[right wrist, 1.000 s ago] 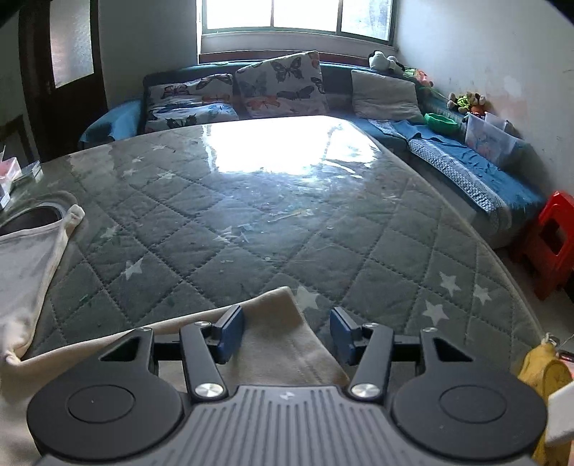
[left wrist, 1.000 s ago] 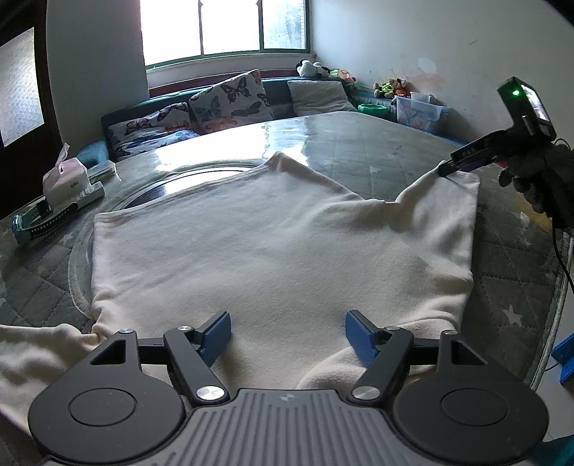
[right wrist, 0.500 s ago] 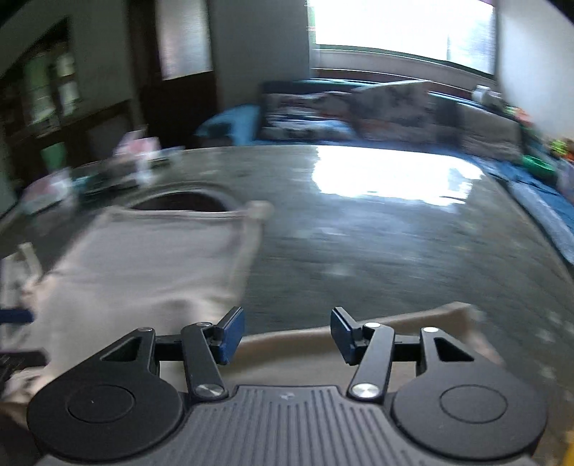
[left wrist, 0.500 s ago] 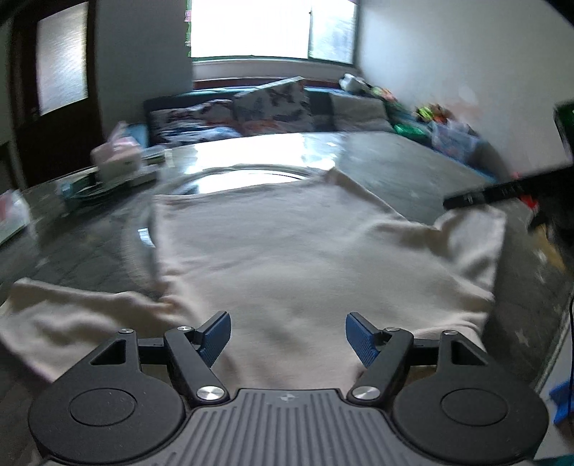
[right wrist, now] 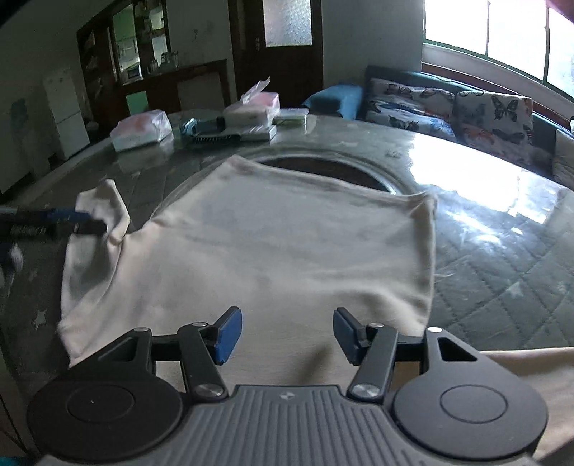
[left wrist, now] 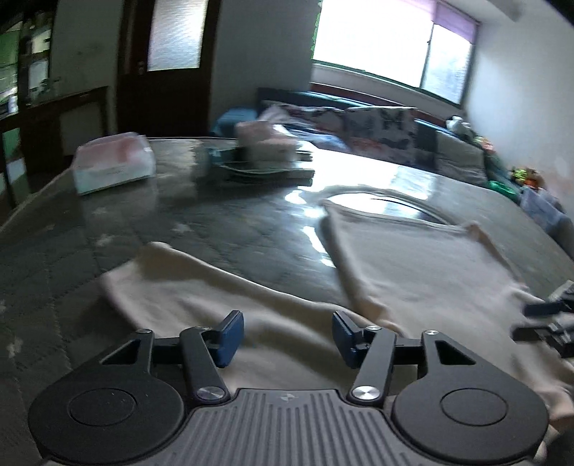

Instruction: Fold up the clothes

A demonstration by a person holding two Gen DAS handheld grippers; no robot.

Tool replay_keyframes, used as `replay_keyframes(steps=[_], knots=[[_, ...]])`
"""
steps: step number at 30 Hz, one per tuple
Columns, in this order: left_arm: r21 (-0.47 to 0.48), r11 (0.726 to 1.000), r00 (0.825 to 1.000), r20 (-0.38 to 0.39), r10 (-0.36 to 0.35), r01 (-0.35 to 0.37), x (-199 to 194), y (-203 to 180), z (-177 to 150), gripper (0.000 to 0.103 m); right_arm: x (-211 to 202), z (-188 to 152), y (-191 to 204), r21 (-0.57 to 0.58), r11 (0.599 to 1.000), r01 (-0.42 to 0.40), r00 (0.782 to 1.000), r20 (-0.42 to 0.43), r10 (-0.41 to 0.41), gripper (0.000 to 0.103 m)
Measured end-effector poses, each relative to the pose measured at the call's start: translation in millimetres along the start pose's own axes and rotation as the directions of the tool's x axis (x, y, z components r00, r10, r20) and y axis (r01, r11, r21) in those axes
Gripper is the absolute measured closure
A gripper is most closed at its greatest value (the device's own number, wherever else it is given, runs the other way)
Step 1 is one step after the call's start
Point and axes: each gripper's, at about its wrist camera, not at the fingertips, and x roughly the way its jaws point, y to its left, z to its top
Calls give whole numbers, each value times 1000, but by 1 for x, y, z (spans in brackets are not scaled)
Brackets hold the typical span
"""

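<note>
Beyond the jaws, a counter [right wrist: 484, 258] under a quilted grey star-print cover is stretching away. At its far edge, ahead and left of the jaws, tissue packs [right wrist: 140, 129] are sitting beside a stack of books [right wrist: 251, 133]. Farther back to the right, butterfly cushions [right wrist: 491, 112] are leaning under a window [right wrist: 502, 32].

A round table [right wrist: 495, 251], covered by a grey quilted, star-patterned cloth under a glossy clear sheet, is seen across both views. A cream garment [right wrist: 287, 258] is spread flat on it at centre frame. Tissue packs [right wrist: 141, 132] and a stack of small items [right wrist: 229, 131] are placed at upper left.
</note>
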Motion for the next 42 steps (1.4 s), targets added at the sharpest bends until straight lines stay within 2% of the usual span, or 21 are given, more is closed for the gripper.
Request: replay_keyframes(steps=[6,14,17,21,24,27,29,32,34,39,42], knots=[[-62,995,997,-1,82,-82,19,31,13,49,6,-4,5,-9,1000,5,1000,-17,-6,43],[-70,979,981,11,192,-191,41,48,30,51,8,-4,6,2,1000,10,1000,-22,-10,40],[-50,965,966,26,258,-256,45,48,31,58,8,-4,6,1,1000,11,1000,-23,-11,38],[-32,952,951,47,307,-306,47,47,28,63,8,-3,6,-1,1000,8,1000,-24,-8,37],[-22,929,928,50,369,-369,46,47,27,67,8,-4,6,-5,1000,8,1000,-25,-8,37],[-20,896,895,43,444,-443,45,51,26,67,8,-4,6,-7,1000,7,1000,-26,-7,36],[-27,886,885,38,464,-464,44,53,27,65,8,-4,6,-10,1000,5,1000,-25,-5,35],[-37,893,893,26,449,-448,42,59,28,64,9,-4,8,-16,1000,6,1000,-26,-6,32],[-46,898,898,18,439,-438,38,62,28,54,9,-4,9,-19,1000,7,1000,-27,-8,32],[-39,907,908,19,419,-418,20,54,21,54,7,-5,9,-20,1000,2,1000,-26,-3,32],[-3,928,928,20,372,-372,9,34,14,54,5,-5,12,-29,1000,-2,1000,-21,2,32]])
